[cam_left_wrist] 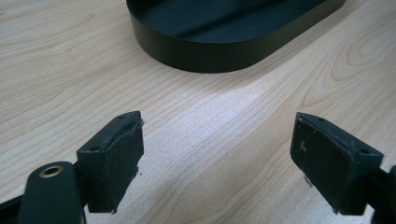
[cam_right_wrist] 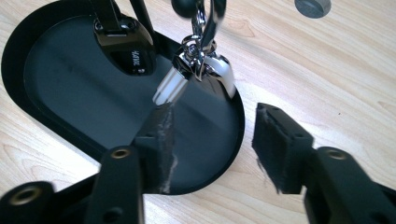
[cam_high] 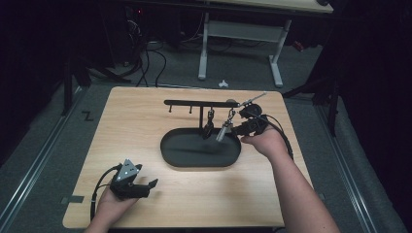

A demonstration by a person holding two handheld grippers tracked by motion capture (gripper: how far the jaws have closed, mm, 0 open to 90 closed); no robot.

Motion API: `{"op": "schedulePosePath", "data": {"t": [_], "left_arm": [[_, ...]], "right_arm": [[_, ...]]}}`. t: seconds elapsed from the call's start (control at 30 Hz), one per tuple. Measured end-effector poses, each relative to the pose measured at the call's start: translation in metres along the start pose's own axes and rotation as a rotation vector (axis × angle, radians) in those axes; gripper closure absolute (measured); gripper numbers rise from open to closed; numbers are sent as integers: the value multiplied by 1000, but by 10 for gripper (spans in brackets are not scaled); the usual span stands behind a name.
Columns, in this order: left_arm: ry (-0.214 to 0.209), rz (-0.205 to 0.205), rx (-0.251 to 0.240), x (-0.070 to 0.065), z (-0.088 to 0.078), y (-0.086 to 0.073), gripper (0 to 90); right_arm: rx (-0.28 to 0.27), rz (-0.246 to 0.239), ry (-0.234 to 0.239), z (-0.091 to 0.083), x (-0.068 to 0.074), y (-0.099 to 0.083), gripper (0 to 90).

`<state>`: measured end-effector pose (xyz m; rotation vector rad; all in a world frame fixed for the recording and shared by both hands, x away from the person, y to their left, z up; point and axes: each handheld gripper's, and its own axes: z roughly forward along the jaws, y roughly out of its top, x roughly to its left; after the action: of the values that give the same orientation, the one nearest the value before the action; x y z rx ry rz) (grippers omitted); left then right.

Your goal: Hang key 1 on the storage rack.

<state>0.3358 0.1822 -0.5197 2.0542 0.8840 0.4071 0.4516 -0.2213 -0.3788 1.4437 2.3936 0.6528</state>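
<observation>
Wooden table point(cam_high: 145, 121) under dim light, dark floor with cables behind. Right gripper point(cam_high: 239, 129) sits at the tray's right end beside the stand; its jaws stand partly apart with nothing gripped. Right gripper view adds detail the high view lacks: a silver key fob point(cam_right_wrist: 187, 79) hangs on a ring and clasp just beyond the left pad point(cam_right_wrist: 161, 144), its lower tip close to that pad, contact not clear; a black fob point(cam_right_wrist: 128, 51) hangs beside it over the tray point(cam_right_wrist: 28, 93). High view shows the layout instead: both fobs hang from the black rack point(cam_high: 201, 103) rising out of the oval tray, empty hooks to the left. Left gripper point(cam_high: 145, 187) rests near the table's front left, well apart from the tray, jaws wide and empty; left gripper view shows bare wood between its pads point(cam_left_wrist: 116, 163) and the tray wall beyond.
</observation>
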Motion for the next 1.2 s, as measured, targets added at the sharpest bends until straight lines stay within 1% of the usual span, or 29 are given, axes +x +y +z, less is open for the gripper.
{"op": "schedulePosePath", "data": {"t": [0.07, 0.2, 0.3, 0.37, 0.4, 0.43, 0.5, 0.63, 0.73, 0.83, 0.93, 1.0, 1.2], "left_arm": [[-1, -1, 0, 0, 0, 0, 179], [-3, 3, 1, 0, 0, 0, 179], [-4, 6, 4, 0, 0, 0, 179], [-5, 2, 1, 0, 0, 0, 179], [-5, 2, 1, 0, 0, 0, 179], [-5, 2, 1, 0, 1, 0, 178], [-5, 2, 2, -1, 1, 0, 178], [-4, 3, 1, -1, 1, 1, 178], [-6, 5, 2, -1, 2, 1, 178], [-6, 9, 6, -1, 2, 1, 178], [-6, 10, 8, -1, 3, 1, 178], [-7, 9, 7, -2, 4, 1, 177], [-8, 15, 6, -3, 5, 2, 176]], "right_arm": [[-2, 4, -5, 1, 0, -4, 421], [-15, 10, 2, 5, 0, -12, 357], [-31, 16, 3, 8, 0, -20, 328], [-24, 18, -6, 11, 1, -24, 283], [-37, 19, -6, 12, 1, -27, 287], [-47, 30, -1, 13, 2, -30, 286], [-58, 35, -9, 16, 3, -36, 276], [-88, 54, -12, 21, 3, -50, 258], [-108, 72, -24, 25, 3, -61, 252], [-131, 56, -42, 31, 6, -75, 224], [-169, 57, -68, 35, 9, -91, 222], [-193, 67, -81, 37, 11, -101, 217], [-271, 76, -70, 40, 12, -133, 185]]}}
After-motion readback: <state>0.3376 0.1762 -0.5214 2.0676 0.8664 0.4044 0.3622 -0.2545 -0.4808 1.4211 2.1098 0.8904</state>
